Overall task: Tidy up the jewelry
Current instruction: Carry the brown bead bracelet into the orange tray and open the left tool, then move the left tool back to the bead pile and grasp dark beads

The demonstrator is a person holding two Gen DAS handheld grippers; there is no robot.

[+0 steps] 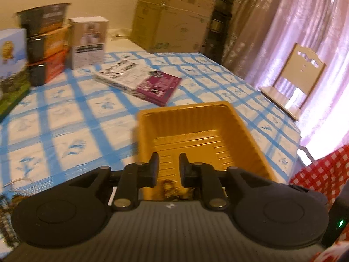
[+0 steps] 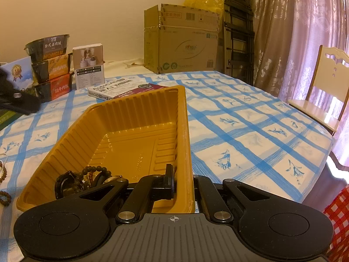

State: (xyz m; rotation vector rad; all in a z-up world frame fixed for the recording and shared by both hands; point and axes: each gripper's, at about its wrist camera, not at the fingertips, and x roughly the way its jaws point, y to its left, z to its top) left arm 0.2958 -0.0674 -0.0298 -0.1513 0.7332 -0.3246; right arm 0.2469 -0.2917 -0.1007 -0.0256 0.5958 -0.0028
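A yellow plastic tray [image 2: 135,113] sits on the checked tablecloth. It holds dark bead bracelets and a watch [image 2: 87,179] in its near left corner. My right gripper [image 2: 183,183] is shut on the tray's right wall near the front corner, one finger inside and one outside. In the left wrist view the tray [image 1: 196,118] lies just ahead, and my left gripper [image 1: 169,170] hovers over its near end with the jaws a little apart and nothing between them. Some jewelry [image 1: 170,188] shows below the fingers. Loose bead strands [image 2: 4,194] lie on the cloth left of the tray.
A book [image 2: 122,89] lies behind the tray. Stacked food boxes [image 2: 50,67] and a white carton [image 2: 88,65] stand at the back left, a cardboard box [image 2: 181,41] at the back. A chair [image 2: 322,91] stands by the table's right edge. Curtains hang beyond.
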